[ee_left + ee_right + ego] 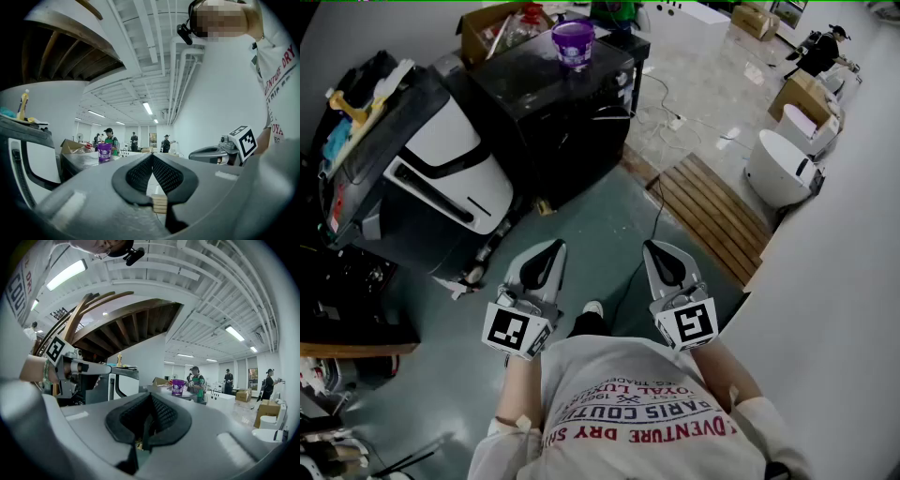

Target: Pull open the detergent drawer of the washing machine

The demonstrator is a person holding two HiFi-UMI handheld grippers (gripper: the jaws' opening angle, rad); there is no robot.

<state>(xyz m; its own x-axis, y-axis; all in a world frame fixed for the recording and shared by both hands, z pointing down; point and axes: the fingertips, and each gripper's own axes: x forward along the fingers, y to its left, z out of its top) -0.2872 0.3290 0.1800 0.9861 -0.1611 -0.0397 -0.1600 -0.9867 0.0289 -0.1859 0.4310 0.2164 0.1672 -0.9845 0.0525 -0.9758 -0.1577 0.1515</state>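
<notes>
The washing machine (441,164), white with black trim, stands tilted at the left, well ahead of both grippers. I cannot pick out its detergent drawer from here. My left gripper (548,251) and right gripper (658,251) hang side by side over the green floor, level, just in front of the person's body. Both touch nothing. In the left gripper view, the left gripper (152,157) has its ribbed pads pressed together with nothing between them. The right gripper (150,398) looks the same in its own view. The washing machine's white front (40,161) shows at that view's left edge.
A black cabinet (558,103) with a purple bucket (573,42) on top stands beyond the machine. A wooden pallet (712,211) and a cable lie on the floor at right. White toilets (783,169) and a white wall (844,281) are at far right. Several people stand far off.
</notes>
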